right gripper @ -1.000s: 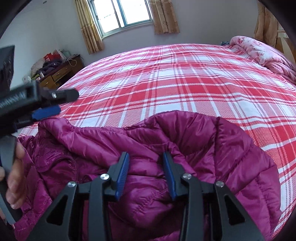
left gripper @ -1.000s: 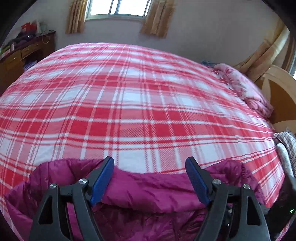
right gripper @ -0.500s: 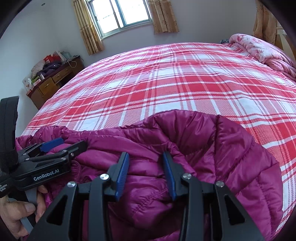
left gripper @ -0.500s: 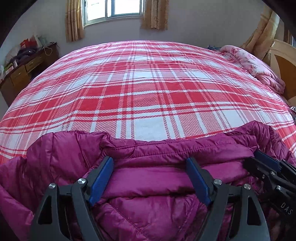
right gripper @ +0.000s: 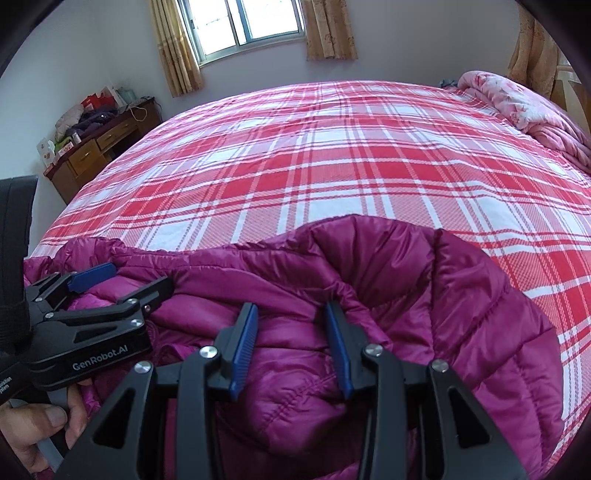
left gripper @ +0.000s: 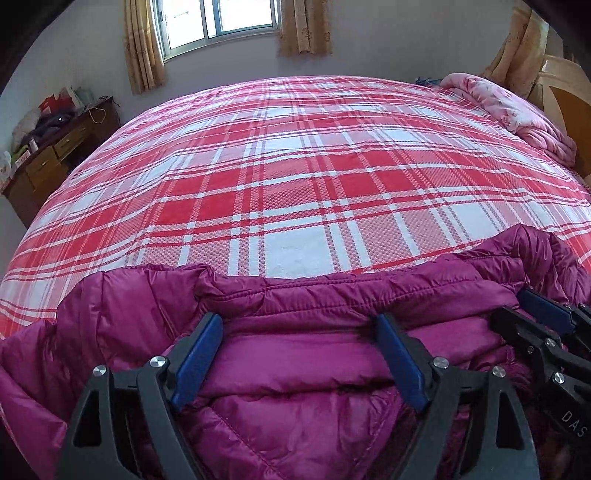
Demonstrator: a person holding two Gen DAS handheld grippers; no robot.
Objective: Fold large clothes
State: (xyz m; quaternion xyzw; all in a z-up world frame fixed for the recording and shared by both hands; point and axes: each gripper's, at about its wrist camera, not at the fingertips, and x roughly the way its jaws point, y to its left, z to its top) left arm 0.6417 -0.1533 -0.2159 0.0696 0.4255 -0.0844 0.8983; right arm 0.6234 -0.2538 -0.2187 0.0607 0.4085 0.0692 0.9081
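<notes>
A magenta quilted puffer jacket [left gripper: 303,373] lies bunched at the near edge of the red and white plaid bed [left gripper: 295,177]. My left gripper [left gripper: 297,325] is open, its jaws wide apart over the jacket's upper edge. My right gripper [right gripper: 290,312] is partly open, its blue pads on either side of a raised fold of the jacket [right gripper: 406,332] without pinching it. The right gripper also shows at the right of the left wrist view [left gripper: 535,325], and the left gripper at the left of the right wrist view [right gripper: 110,288].
A pink floral quilt [left gripper: 513,110] is piled at the far right by the wooden headboard [left gripper: 565,96]. A cluttered wooden desk [right gripper: 96,147] stands against the left wall. A curtained window [right gripper: 247,26] is behind the bed.
The left gripper has come down over the jacket and turned toward the bed's middle, still open. The right gripper has barely moved, its jaws at the same gap.
</notes>
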